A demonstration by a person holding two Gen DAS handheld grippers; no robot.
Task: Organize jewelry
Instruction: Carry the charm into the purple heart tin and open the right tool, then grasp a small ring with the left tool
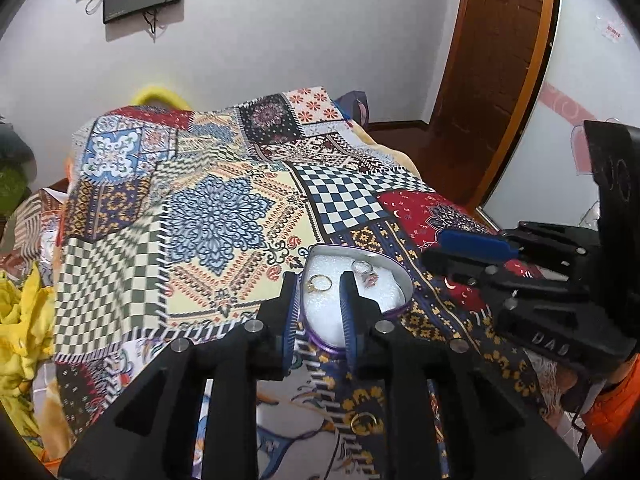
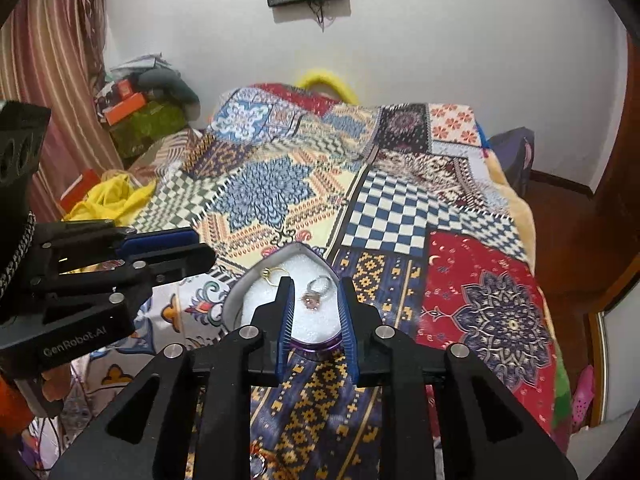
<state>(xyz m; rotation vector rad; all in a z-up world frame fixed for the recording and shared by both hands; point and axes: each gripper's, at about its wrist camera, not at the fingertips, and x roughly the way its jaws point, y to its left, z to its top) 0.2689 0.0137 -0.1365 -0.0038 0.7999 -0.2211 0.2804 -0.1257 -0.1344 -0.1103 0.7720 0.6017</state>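
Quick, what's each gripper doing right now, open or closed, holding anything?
Left gripper: open, empty, jaws over the heart-shaped tin, beside the gold ring.
Right gripper: open, empty, jaws flanking the silver ring.

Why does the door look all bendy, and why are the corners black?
Left wrist view: the fisheye lens curves the door and leaves black corners. Right wrist view: same rounded black edges, the bedspread bulges, and the rings in the heart-shaped tin look a little soft.
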